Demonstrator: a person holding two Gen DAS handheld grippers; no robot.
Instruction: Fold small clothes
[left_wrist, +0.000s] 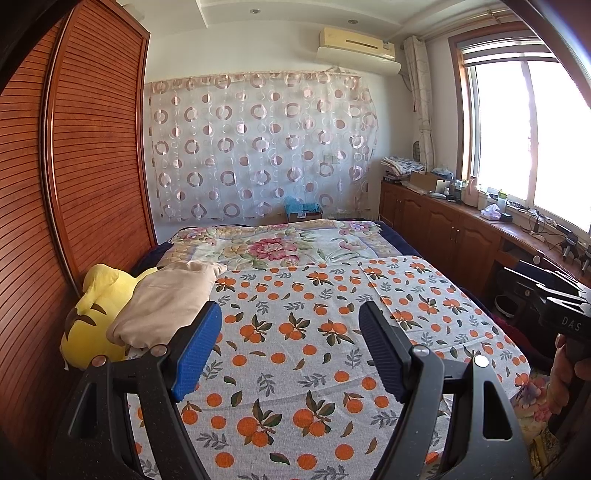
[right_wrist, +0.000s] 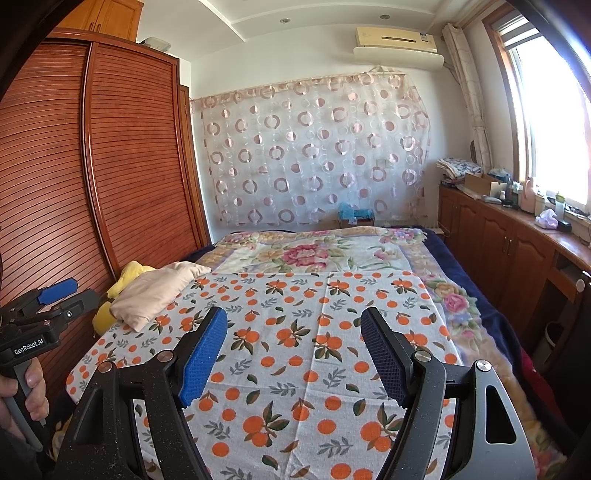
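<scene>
A beige garment (left_wrist: 166, 299) lies bunched at the left side of the bed, partly over a yellow garment (left_wrist: 94, 314); the right wrist view shows the beige garment (right_wrist: 155, 291) and the yellow garment (right_wrist: 131, 273) too. My left gripper (left_wrist: 290, 314) hovers open above the orange-print sheet (left_wrist: 295, 354), nothing between its blue pads. My right gripper (right_wrist: 293, 319) is also open and empty over the same sheet (right_wrist: 295, 369). The clothes sit left of and beyond both grippers. The left gripper (right_wrist: 59, 290) appears at the left edge of the right wrist view, held by a hand.
A wooden louvred wardrobe (left_wrist: 74, 166) runs along the bed's left side. A floral blanket (left_wrist: 273, 247) covers the far half of the bed. A wooden cabinet (left_wrist: 443, 225) with clutter stands under the window on the right. A hand on the other gripper's handle (left_wrist: 565, 332) shows at the right edge.
</scene>
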